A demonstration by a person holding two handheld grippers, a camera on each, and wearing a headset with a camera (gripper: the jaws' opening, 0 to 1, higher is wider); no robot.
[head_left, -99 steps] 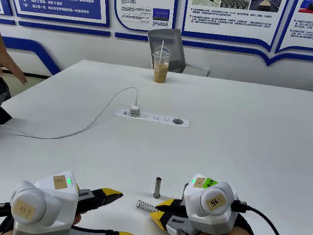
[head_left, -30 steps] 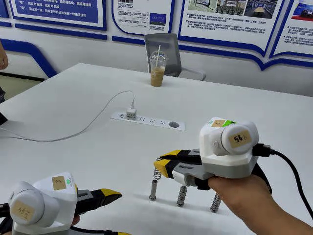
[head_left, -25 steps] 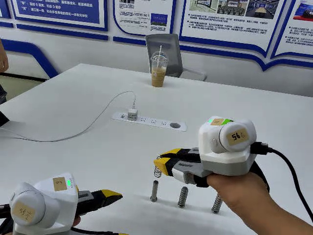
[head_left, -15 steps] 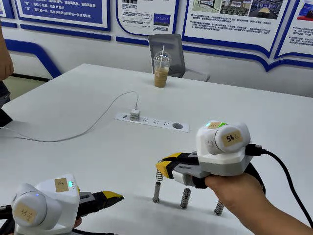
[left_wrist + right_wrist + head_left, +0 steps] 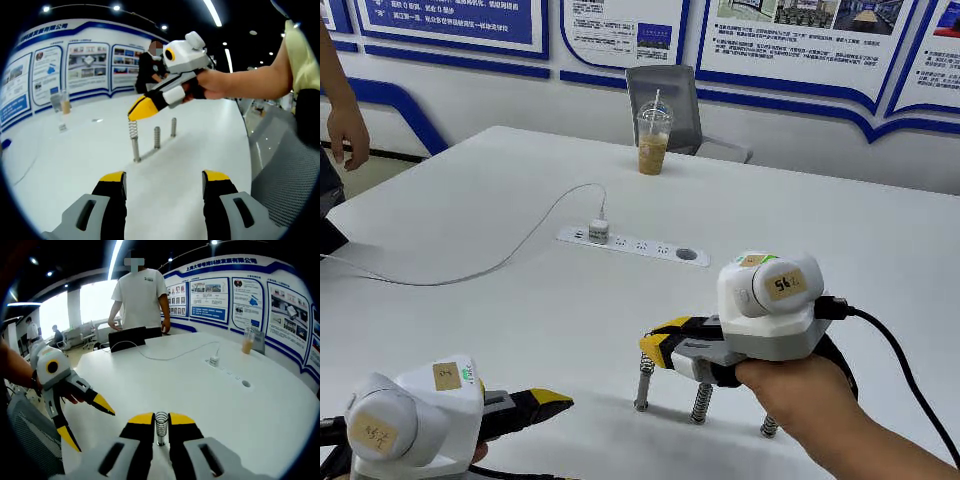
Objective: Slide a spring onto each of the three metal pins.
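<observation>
Coiled steel spring (image 5: 161, 425) sits pinched between the yellow-tipped jaws of my right tongs (image 5: 161, 421). The two jaws are drawn in close and press its coils from both sides. Straight below those jaw tips stands the leftmost upright metal pin (image 5: 640, 392). The spring's lower end meets the top of this pin, in line with it. Whether the coils have gone over the tip I cannot tell.

To the right of the jaw tips, under the body of the right tongs and my hand, two more pins stand in the same row. The middle pin (image 5: 700, 402) and the far pin (image 5: 769, 425) each wear a spring of their own along the shaft.

My left tongs (image 5: 165, 182) hang low over the white table (image 5: 770, 200), well apart from the pins and pointed toward them. Their jaws are spread wide with nothing between them. In the left gripper view the three pins line up ahead of those jaws, the one under the held spring nearest.

Well beyond the tips of the right tongs a white power strip (image 5: 650, 245) lies on the table. A small white charger (image 5: 599, 231) is plugged into it, and a white cable (image 5: 520, 240) trails off to the left. Farther off stands a clear plastic cup of tan drink (image 5: 653, 145) with a straw, and a grey chair (image 5: 665, 90) is behind it. In the right gripper view a person in a white T-shirt (image 5: 140, 295) stands at the table's far side.
</observation>
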